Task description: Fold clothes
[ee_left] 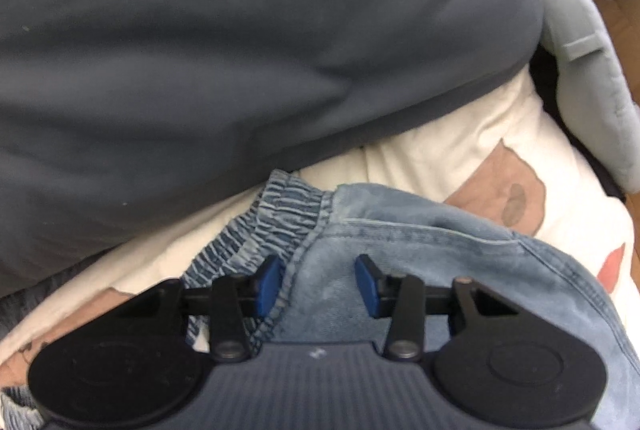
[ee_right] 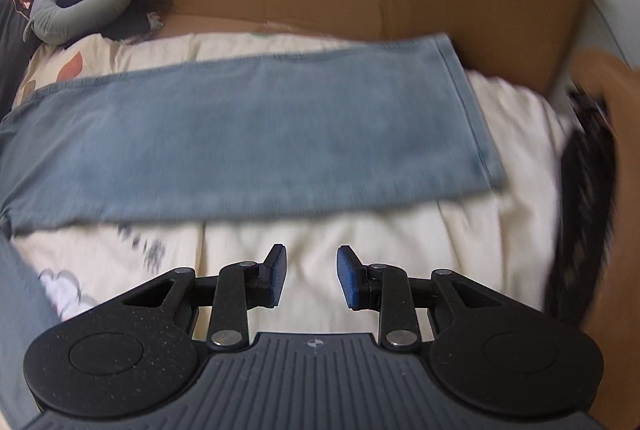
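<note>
Beneath the left gripper (ee_left: 316,284), jaws apart, lies the jeans' waistband (ee_left: 264,214); right gripper (ee_right: 312,280) empty, open; next, pinch waistband.

Jeans (ee_right: 256,134) blurred, waistband end cut off left, dark object (ee_right: 580,198) smeared

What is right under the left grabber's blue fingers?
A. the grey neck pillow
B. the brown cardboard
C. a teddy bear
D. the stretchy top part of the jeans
D: in the left wrist view, the left gripper hangs with its jaws apart over the jeans, just beside their gathered elastic waistband; the neck pillow lies far off at the right edge.
</note>
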Motion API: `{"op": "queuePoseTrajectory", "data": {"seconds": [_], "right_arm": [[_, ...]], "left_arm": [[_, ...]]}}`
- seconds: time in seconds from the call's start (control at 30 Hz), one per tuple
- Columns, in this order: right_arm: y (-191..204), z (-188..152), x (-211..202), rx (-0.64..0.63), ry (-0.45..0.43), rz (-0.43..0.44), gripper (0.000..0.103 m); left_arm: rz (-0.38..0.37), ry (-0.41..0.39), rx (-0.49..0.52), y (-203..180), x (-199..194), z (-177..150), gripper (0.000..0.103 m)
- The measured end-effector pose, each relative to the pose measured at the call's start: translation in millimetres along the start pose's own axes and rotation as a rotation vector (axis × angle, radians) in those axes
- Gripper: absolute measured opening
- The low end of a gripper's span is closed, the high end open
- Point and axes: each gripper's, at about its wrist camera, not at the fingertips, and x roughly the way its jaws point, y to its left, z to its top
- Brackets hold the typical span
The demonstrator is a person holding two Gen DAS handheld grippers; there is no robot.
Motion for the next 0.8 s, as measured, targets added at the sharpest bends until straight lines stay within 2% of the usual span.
{"op": "queuePoseTrajectory", "data": {"seconds": [0.13,0.2,0.33,0.37,0.47,0.6,0.7,0.73,0.8], "right_arm": [[10,30,29,-0.035,-0.021,0.01,0.035],[18,42,45,-0.053,-0.022,0.019,0.035],[34,54,79,-0.092,0.016,0.008,0.035],[37,54,87,-0.095,0.035,-0.003,0.035],[39,55,103,-0.083,0.069,-0.021,0.035],[37,58,103,-0.069,0.092,-0.025,0.035],[30,60,101,-0.06,0.118,-0.038,0.035],[28,61,102,-0.055,0.128,-0.038,0.035],[22,63,103,-0.044,0.146,-0.027,0.035]], "left_arm": [[0.046,0.034,0.057,-9,19,2,0.045],[0.09,0.02,0.098,-16,25,5,0.043],[0.174,-0.01,0.149,-23,34,12,0.054],[0.182,-0.007,0.151,-23,35,13,0.056],[0.156,-0.002,0.122,-18,24,14,0.055],[0.096,0.004,0.101,-10,-7,17,0.041],[0.057,0.013,0.086,-6,-25,18,0.013],[0.043,0.023,0.087,-6,-29,17,0.009],[0.033,0.04,0.083,-9,-29,15,0.007]]}}
